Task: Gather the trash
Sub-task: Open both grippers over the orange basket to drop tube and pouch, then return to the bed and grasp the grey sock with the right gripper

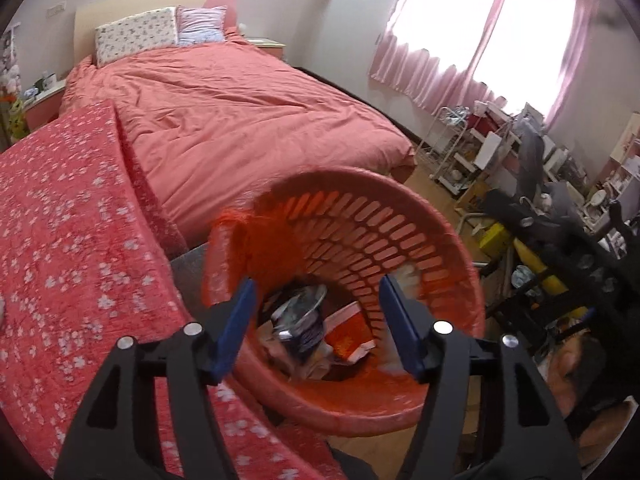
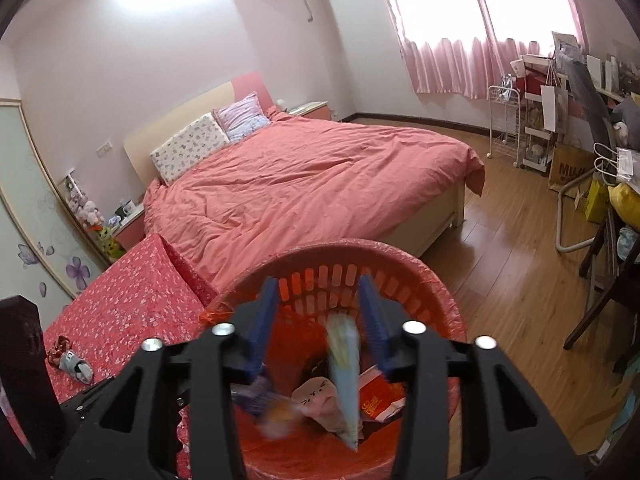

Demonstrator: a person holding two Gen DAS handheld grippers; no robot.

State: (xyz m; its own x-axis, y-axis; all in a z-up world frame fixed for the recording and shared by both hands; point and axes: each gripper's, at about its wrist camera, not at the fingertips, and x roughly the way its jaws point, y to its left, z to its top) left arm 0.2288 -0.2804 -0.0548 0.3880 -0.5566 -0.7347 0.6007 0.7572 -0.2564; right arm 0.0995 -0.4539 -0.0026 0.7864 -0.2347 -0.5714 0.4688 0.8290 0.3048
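One red slotted basket (image 1: 400,216) lined with a thin red bag stood on the wood floor (image 2: 512,240), touching the corner of the flowered red bench (image 1: 72,240) at the foot of the bed (image 1: 240,120).

Both grippers hung over the basket's mouth. The left gripper (image 1: 318,320) stood wide apart with nothing between its two blue pads (image 1: 240,320); the trash showed through the gap. The right gripper (image 2: 318,320) stood parted as well. One pale blue wrapper (image 2: 344,380), blurred, lay in the gap between its pads (image 2: 262,320), touching neither as far as the right wrist view showed; whether it was falling or resting I could not tell.

At the basket's bottom lay several pieces of trash: one orange-and-white carton (image 1: 348,336), one crumpled silvery dark packet (image 1: 300,320), and, in the right wrist view, one pinkish wrapper with a small drawn face (image 2: 316,396). The rest was too blurred to count.

One small crumpled piece (image 2: 74,364) lay on the bench near its left edge, well apart from the basket.

The bed carried one coral duvet and two pillows (image 2: 192,148) at its head. Two pink curtains (image 1: 440,60) hung at the window, and one white wire rack (image 2: 504,120) stood by the cluttered shelves at the right wall.
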